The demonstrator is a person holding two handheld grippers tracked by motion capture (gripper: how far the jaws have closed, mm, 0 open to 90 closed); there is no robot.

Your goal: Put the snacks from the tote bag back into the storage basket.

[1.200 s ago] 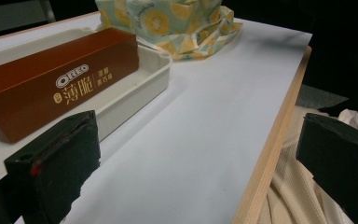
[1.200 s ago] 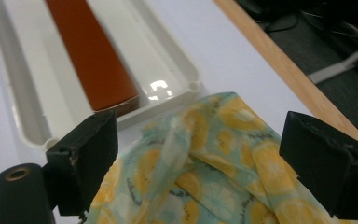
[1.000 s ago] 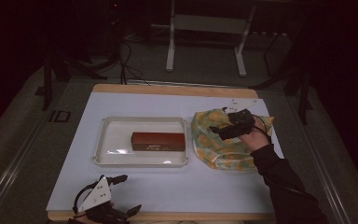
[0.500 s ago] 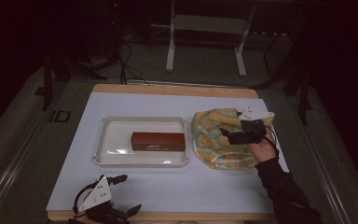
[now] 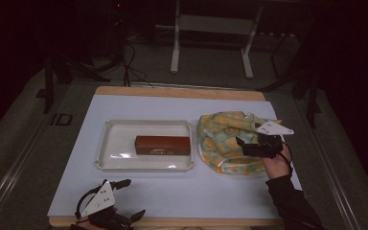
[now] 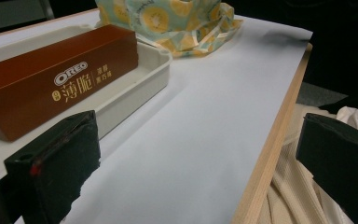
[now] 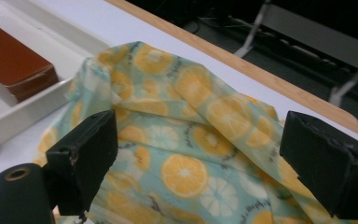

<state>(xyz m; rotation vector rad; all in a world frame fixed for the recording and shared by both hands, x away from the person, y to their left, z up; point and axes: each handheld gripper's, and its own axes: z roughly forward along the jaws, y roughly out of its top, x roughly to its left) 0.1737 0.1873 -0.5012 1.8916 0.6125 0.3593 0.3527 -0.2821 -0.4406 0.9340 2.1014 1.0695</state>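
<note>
The high view is dim overall: the room around the table (image 5: 172, 191) falls to near black from nine through twelve to three o'clock, while the white tabletop is evenly lit from above, with soft, short shadows. Faint glare sits on the tray (image 5: 106, 155) rim at seven o'clock. Both gripper views are brighter but soft; their black jaws at the bottom are blurred and slightly out of focus.

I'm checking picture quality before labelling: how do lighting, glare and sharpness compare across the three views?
High view: the table is lit, the surroundings near black, with small glare spots on the tray rim. Left gripper view: the Oreo box print is sharp, while the left tongs are close and soft. Right gripper view: the citrus-print cloth is evenly lit, slightly soft, the background blurred.
</note>
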